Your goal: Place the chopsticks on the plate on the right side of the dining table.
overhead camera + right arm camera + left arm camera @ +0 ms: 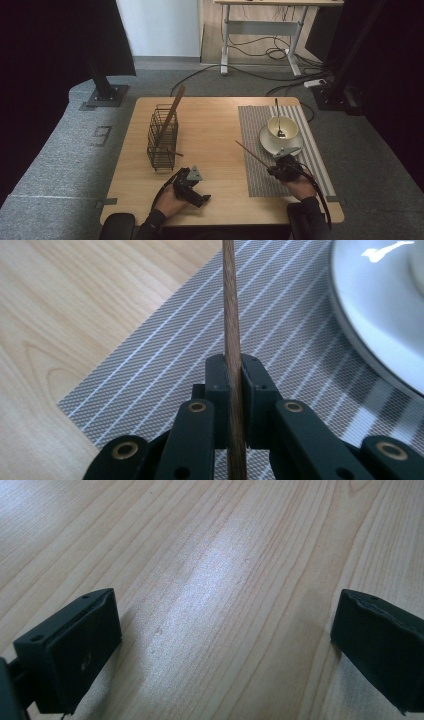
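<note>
My right gripper [276, 170] is shut on a thin brown chopstick [252, 155] that slants up to the left over the striped grey placemat [260, 145]. In the right gripper view both pads clamp the chopstick [232, 330], which runs straight up between them. Another chopstick [171, 114] leans in a black wire basket [162, 137] at the table's left. A white bowl [282, 129] with a spoon [278, 120] in it stands on a white saucer [268, 142] just beyond my right gripper. My left gripper [199, 196] rests open near the front edge, with bare wood between its jaws [225, 630].
The wooden table [210, 125] stands on grey carpet. Black stands flank it at the back left and right. A desk frame with cables [265, 47] lies on the floor behind. The saucer's rim [370, 325] sits close on the right of my right gripper.
</note>
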